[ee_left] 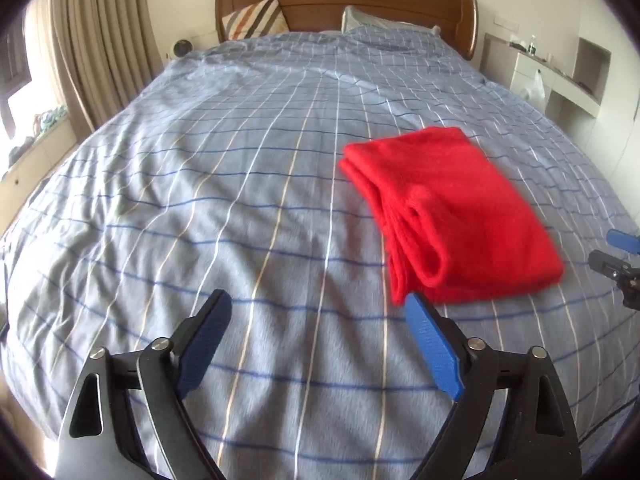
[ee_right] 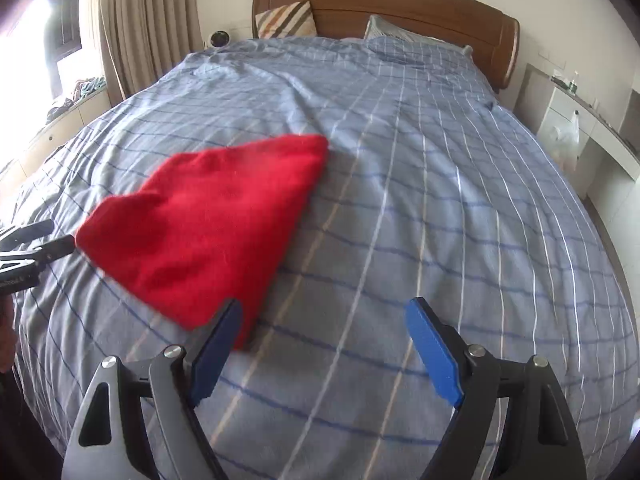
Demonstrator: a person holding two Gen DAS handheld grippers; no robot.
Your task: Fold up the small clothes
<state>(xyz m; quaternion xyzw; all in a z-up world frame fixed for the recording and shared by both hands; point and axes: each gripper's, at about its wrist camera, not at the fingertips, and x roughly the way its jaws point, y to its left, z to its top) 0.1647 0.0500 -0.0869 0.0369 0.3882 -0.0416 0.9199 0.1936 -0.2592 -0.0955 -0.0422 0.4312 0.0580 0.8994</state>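
Note:
A red garment (ee_left: pixel 452 212) lies folded flat on the blue checked bedspread (ee_left: pixel 240 184). In the left wrist view it lies ahead and to the right of my left gripper (ee_left: pixel 320 304), which is open and empty above the bedspread. In the right wrist view the red garment (ee_right: pixel 208 220) lies ahead and to the left of my right gripper (ee_right: pixel 324 312), which is open and empty, its left fingertip (ee_right: pixel 232 312) over the garment's near corner. The right gripper's tip (ee_left: pixel 616 256) shows at the right edge of the left wrist view; the left gripper's tip (ee_right: pixel 32 248) shows at the left edge of the right wrist view.
A wooden headboard (ee_left: pixel 344 0) with a striped cushion (ee_left: pixel 256 20) and a pillow (ee_left: pixel 380 24) stands at the far end. Beige curtains (ee_left: pixel 96 40) and a window are at the left. A white desk with shelves (ee_left: pixel 560 76) is at the right.

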